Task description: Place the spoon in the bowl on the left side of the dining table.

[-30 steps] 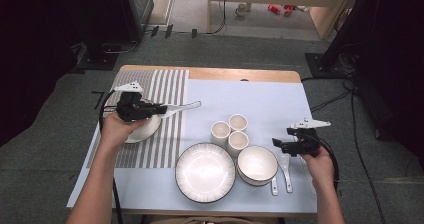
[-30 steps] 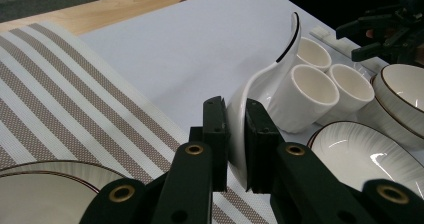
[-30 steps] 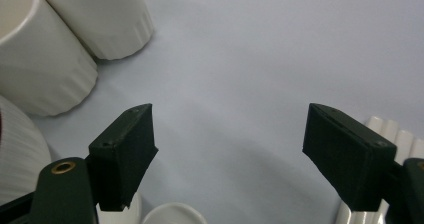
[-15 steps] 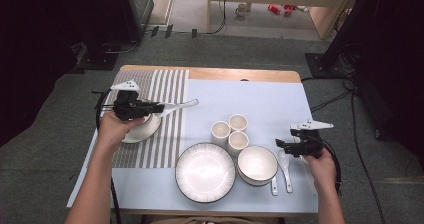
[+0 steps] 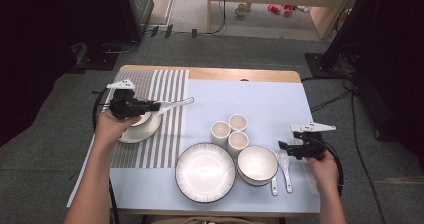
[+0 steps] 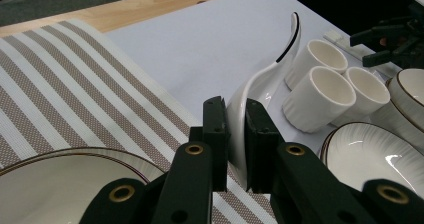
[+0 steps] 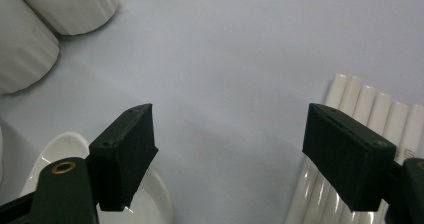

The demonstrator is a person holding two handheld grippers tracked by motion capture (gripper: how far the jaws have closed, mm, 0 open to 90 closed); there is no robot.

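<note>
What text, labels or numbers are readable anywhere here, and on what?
None readable. The white ribbed chopstick rest by the right claw carries a faint grey mark at the picture's right edge, cut off and too blurred to read. The spoon in the left claw, cups, bowls and plate are plain.

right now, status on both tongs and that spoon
Left tongs shut on white ceramic spoon, held above striped mat. Right tongs open, empty. Nothing blocking.
</note>
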